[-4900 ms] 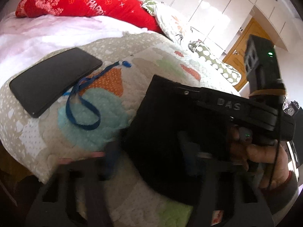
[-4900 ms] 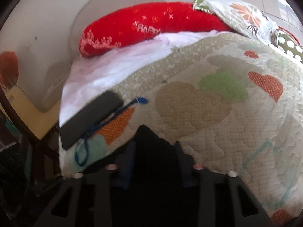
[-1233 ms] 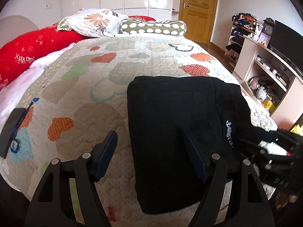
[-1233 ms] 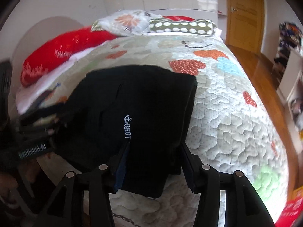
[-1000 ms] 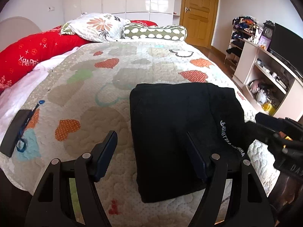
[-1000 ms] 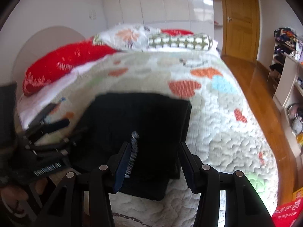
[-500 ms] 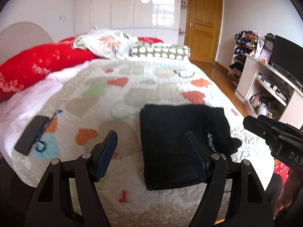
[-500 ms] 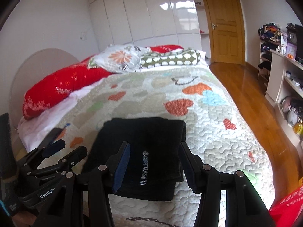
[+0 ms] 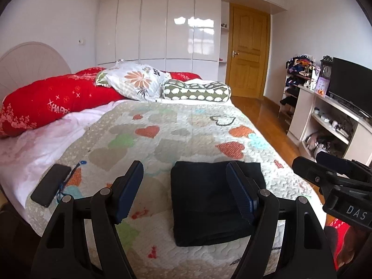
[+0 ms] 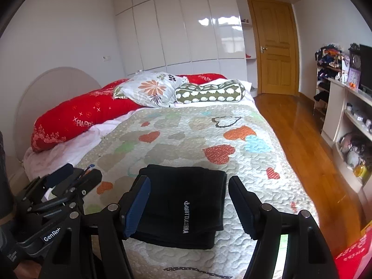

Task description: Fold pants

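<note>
Left wrist cam: my left claw (image 9: pixel 186 190) stands wide apart, nothing between the pads, up above the bed (image 9: pixel 176 137). Pants (image 9: pixel 209 200) lie folded into a black rectangle near the bed's front edge, toward its right corner. Phone (image 9: pixel 50 186) w/ blue strap sits by the front-left corner. Right claw (image 9: pixel 330 174) shows at the right edge.

Right wrist cam: right claw (image 10: pixel 188 207) is opening, pads clear of the cloth. Pants (image 10: pixel 183 204) flat on the bed, white logo up.
</note>
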